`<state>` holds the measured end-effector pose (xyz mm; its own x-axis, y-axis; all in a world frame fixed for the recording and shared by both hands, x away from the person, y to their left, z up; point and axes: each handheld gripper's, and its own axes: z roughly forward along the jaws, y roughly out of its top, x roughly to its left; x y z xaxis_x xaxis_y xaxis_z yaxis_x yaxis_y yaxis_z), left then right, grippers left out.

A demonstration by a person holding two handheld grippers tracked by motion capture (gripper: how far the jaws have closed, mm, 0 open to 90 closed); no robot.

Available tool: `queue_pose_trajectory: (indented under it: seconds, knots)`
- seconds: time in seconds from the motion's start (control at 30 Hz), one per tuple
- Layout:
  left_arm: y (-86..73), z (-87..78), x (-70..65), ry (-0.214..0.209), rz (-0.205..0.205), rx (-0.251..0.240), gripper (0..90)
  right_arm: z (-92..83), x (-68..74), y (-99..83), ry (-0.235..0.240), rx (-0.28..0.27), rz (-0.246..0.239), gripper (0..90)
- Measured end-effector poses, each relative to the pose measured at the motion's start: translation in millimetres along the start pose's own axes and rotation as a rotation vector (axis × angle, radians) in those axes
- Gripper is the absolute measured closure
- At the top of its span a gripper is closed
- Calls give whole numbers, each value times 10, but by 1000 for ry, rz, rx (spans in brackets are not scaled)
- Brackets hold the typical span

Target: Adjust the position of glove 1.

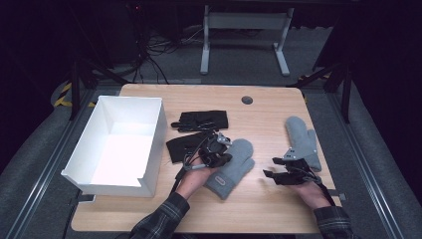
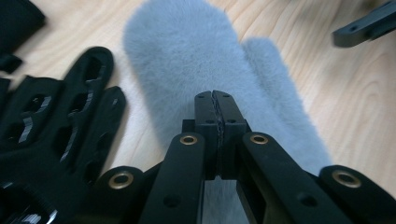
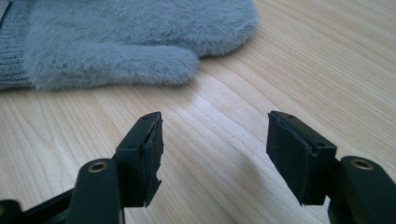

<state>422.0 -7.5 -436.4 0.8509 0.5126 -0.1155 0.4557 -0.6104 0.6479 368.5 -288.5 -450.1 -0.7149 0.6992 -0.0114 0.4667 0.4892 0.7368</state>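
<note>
At nine o'clock on the table (image 1: 268,199) stands the white box (image 1: 99,177), open-topped and near the left edge, its right wall just beside two black gloves (image 1: 201,119). At centre the left gripper (image 1: 219,149) has its jaws pressed together on the fleece of a grey mitten (image 2: 187,60); the pinch looks shallow, so the fabric may slip free if lifted quickly. The mitten could also drag the black gloves. At three o'clock the right gripper (image 3: 215,149) hovers spread and empty below the second grey mitten (image 1: 301,137), with bare wood toward six o'clock.
</note>
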Motion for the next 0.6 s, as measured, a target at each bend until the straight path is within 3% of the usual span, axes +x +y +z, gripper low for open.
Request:
queue_pose_trajectory:
  seconds: [0.17, 0.4, 0.6]
  knots:
    - [13, 89, -45, -38, 13, 16, 900, -15, -5, -1, -3, -2, 1, 371]
    - [26, 115, -244, -78, 81, 36, 900, -47, -11, 0, -8, -11, 0, 371]
    - [31, 111, -354, -100, 95, 34, 900, -60, -9, 0, -7, -16, 1, 371]
